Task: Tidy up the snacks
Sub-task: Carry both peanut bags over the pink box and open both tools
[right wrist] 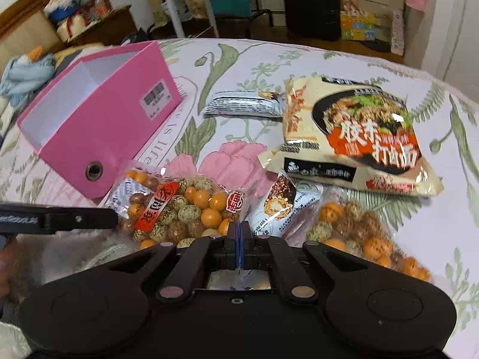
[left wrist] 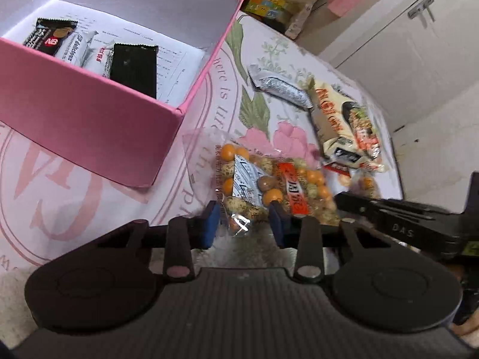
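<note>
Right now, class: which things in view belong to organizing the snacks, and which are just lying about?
Belongs to the job:
pink box
bag of coated nuts
noodle packet
silver wrapped bar

Just lying about:
black suitcase
blue soft toy

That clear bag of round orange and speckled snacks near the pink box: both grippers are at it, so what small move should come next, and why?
Probably lift it a little, both hands together. The right gripper is shut on the near edge of the snack bag, and the left gripper brackets its other end. The pink box beside it already holds bars, with room left, so the bag likely goes there.
</note>
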### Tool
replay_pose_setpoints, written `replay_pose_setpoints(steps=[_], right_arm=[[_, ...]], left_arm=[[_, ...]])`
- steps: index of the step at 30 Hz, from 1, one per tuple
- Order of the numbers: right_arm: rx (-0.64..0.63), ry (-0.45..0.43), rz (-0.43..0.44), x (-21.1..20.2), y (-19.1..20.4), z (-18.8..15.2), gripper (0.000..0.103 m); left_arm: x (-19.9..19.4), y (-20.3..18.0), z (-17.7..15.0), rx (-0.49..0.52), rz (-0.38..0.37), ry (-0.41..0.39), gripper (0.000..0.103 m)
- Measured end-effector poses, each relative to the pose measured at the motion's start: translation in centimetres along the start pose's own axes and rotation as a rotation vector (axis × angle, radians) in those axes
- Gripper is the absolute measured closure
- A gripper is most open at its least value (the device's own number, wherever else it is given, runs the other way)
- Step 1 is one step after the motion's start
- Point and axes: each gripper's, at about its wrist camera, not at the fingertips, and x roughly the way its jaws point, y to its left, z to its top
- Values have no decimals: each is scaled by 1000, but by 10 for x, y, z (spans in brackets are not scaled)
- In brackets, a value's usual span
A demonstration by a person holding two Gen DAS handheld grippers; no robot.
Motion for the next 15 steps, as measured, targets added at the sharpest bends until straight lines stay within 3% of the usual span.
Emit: replay_pose_setpoints(steps=[4, 8, 11, 15], right_arm=[[75, -20, 27, -7, -5, -1, 99], [56, -31, 1, -20, 4, 1, 99], [76, -38, 16, -34, 5, 4, 99], [39, -63, 11, -61, 17, 9, 99]], left_arm=[[-5, -4, -1, 14, -18, -15, 74], [-11, -13, 0, 49, -29, -17, 74], [-15, -13, 4, 32, -41, 35, 74], [-33, -18, 6, 48, -69, 22, 73]])
